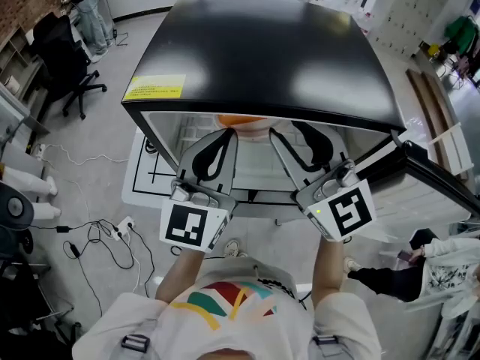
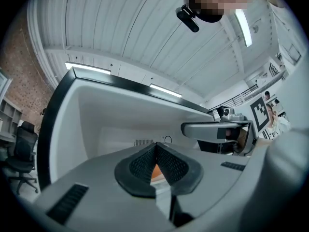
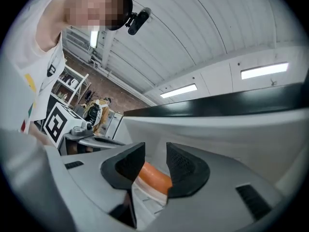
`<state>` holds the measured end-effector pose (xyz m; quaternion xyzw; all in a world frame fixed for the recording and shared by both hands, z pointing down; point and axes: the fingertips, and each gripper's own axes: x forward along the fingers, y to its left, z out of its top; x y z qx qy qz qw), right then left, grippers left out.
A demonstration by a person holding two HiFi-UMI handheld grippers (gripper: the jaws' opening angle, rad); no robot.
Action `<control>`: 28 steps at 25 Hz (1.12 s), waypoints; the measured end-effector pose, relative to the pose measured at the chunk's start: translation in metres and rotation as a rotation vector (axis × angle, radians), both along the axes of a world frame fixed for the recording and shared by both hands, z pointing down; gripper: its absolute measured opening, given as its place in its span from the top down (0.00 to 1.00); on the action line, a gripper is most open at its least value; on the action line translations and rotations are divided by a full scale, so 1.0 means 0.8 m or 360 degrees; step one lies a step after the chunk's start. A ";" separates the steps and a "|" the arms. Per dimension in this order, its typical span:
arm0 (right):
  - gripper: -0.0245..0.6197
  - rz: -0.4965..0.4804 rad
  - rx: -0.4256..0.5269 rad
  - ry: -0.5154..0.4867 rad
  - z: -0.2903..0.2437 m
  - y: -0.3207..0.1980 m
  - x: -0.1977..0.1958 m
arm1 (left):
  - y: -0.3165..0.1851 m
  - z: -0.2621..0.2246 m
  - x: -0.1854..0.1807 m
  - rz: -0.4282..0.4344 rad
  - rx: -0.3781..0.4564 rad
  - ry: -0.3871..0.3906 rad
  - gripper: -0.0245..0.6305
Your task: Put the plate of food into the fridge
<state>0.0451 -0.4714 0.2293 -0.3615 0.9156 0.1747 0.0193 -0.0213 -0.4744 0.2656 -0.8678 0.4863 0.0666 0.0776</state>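
Clamping the orange plate (image 3: 154,177) by its rim, the right gripper (image 3: 155,151) has its jaws held apart only by that rim's thickness. The left gripper (image 2: 155,148) has its jaws drawn almost together at the tips, with a sliver of the same orange between the pads. Both reach through the front opening of the fridge (image 1: 262,51), just under its black top, so the plate is inside the fridge's upper part, mostly hidden beneath that top; the food on it cannot be seen. Doing this step well, I judge, means holding both grips level, lowering until the plate rests flat on the fridge's white shelf (image 1: 196,130), opening both together, then backing straight out clear of the fridge's door (image 1: 439,172), which stands open at the right
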 end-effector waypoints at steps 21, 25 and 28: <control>0.96 0.0517 -0.0037 -0.0421 0.006 0.069 0.045 | 0.050 -0.016 0.015 0.0036 0.0054 0.0020 0.95; 0.96 0.0574 -0.0077 -0.0378 0.024 0.080 0.039 | 0.058 -0.010 0.012 0.0031 0.0040 0.0021 0.95; 0.96 0.0585 -0.0112 -0.0392 0.033 0.088 0.033 | 0.063 -0.008 0.011 0.0026 0.0047 0.0015 0.95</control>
